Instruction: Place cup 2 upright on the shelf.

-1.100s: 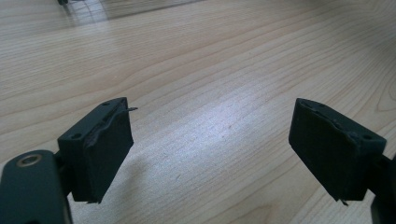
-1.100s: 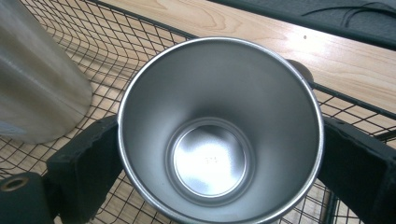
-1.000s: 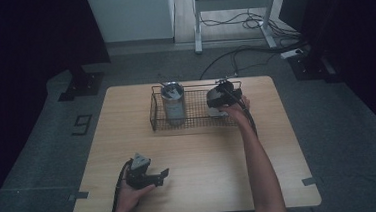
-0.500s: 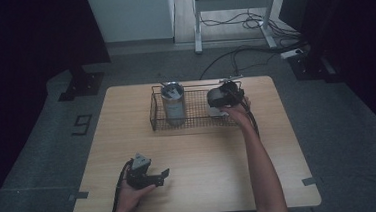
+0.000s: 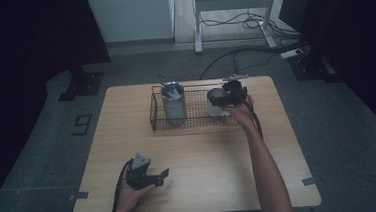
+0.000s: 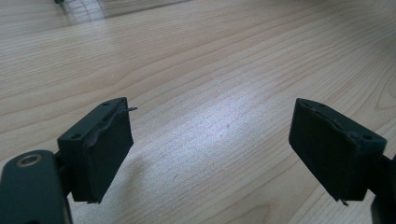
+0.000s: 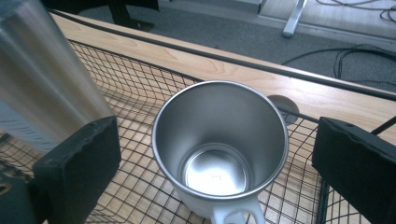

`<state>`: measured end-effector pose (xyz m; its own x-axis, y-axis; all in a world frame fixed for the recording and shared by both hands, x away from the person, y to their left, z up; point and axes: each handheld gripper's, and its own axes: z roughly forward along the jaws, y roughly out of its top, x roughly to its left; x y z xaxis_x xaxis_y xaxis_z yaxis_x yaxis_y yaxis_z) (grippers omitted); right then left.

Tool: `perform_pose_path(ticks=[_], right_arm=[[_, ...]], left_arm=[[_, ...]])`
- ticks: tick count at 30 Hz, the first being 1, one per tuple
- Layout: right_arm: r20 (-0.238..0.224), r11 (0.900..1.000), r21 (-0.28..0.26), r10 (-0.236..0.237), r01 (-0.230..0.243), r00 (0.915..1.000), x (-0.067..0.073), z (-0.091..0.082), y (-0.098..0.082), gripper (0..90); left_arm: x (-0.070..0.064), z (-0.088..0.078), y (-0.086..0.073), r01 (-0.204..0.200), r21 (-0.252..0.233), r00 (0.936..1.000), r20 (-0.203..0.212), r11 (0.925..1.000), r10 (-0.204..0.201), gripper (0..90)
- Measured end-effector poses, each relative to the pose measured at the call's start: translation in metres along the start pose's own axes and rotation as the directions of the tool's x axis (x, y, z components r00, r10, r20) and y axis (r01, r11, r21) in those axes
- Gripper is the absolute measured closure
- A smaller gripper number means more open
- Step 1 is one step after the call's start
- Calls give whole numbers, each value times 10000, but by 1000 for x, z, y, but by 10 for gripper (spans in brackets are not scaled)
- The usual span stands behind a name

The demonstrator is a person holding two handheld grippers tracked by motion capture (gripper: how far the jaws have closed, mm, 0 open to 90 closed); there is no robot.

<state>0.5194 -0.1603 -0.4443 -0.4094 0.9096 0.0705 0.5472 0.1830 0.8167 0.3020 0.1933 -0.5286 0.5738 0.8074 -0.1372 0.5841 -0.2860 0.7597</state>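
A steel mug [image 7: 219, 140] with a white handle stands upright in the wire basket [image 7: 130, 79], beside a tall steel tumbler [image 7: 42, 74]. My right gripper [image 7: 215, 163] hovers just above the mug [image 5: 218, 112]. Its jaws have just been opening and now stand wide on either side of the rim, without touching it. The tumbler [image 5: 173, 102] sits at the left end of the basket [image 5: 157, 123]. My left gripper [image 5: 163, 174] rests near the table's front edge. Its jaws [image 6: 210, 149] are apart, with bare wood between them.
The basket stands at the back of the wooden table [image 5: 204, 155]. Cables [image 5: 233, 57] and a metal frame's legs [image 5: 199, 40] lie on the floor beyond the table's far edge.
My right gripper has lifted slightly above the mug, which stays standing in the basket. The left hand has not moved.
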Motion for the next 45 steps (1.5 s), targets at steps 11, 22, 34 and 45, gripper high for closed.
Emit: perform_pose_path(ticks=[11, 22, 34, 45], right_arm=[[-203, 9992, -281, -275, 269, 9994, 3, -24, -6, 91], [-592, 9981, -444, -450, 424, 9972, 6, -54, -27, 134], [-997, 9953, -860, -533, 448, 9936, 11, -84, -61, 154], [-1180, 9935, -1104, -389, 258, 9923, 10, -109, -103, 167]], left_arm=[[0, 0, 0, -55, 46, 10000, -20, 10000, 55, 135], [0, 0, 0, -64, 139, 10000, -36, 9999, 64, 134], [0, 0, -1, -47, 182, 10000, -72, 9998, 48, 134], [0, 3, -2, -94, 308, 9999, -92, 9995, 97, 134]])
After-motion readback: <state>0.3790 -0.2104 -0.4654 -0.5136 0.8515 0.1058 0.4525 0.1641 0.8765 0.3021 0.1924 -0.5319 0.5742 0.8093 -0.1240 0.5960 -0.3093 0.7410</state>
